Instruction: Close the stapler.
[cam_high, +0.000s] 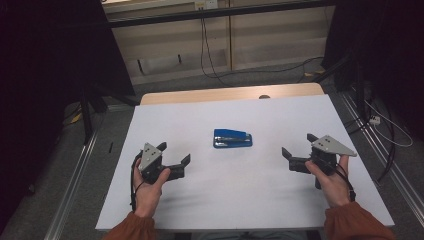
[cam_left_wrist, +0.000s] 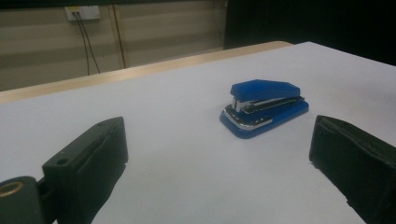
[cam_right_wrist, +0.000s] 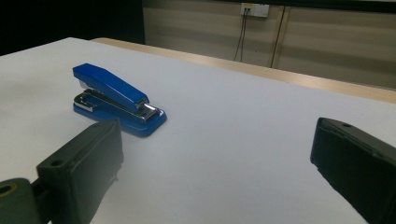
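Left gripper (cam_high: 175, 154) is held low over the near-left part of the table (cam_high: 280, 200), fingers (cam_left_wrist: 88, 158) spread wide, nothing between them. Stapler (cam_high: 232, 138), blue, lies flat at the table's middle, between the two grippers and well apart from both. Right gripper (cam_high: 299, 150) is at near-right, fingers (cam_right_wrist: 84, 168) likewise wide and empty.

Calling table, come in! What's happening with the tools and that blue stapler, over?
Left tool open, empty, resting on white table. Right tool open, empty. Blue plastic stapler lies flat between them, untouched. Nothing in the way.
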